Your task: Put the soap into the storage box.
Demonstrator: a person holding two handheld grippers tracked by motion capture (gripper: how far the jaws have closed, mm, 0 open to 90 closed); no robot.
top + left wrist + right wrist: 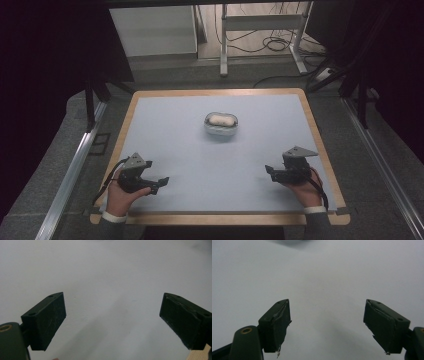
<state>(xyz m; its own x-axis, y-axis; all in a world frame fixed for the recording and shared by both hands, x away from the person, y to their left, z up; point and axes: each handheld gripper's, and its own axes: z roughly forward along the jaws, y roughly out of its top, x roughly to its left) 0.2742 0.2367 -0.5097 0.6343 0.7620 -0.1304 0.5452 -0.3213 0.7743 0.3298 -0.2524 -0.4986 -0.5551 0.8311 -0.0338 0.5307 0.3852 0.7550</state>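
Container: a small clear lidded container (221, 126) with a pale, rounded lump inside sits just past the middle of the tabletop (200, 165), toward 12 o'clock from the person; nothing touches it.
Contents: whitish and oblong, lying across the container; what it is cannot be told.
Right gripper: the right gripper (272, 172) rests at about 4 o'clock from the container, well apart from it, near the tabletop's right edge, pointing inward.
Right fingers: in the right gripper view the right fingers (277, 325) stand wide apart with only bare pale surface between them; they have hold of nothing.
Left gripper: the left gripper (161, 182) sits at about 8 o'clock from the container, well apart, near the near-left corner.
Left fingers: the left fingers (47, 320) are spread wide in the left gripper view, holding nothing.
Surroundings: dark cloth and metal rails flank the tabletop; a white frame and loose cables lie on the floor at 12 o'clock.
Risk, grip: the container looks smooth and rounded, so fingers closing off-centre could squeeze it out sideways.
Risk, push: a low approach could shove it across the slick surface before the fingers close.
Risk, lid: pinching the lid alone might pop it off.
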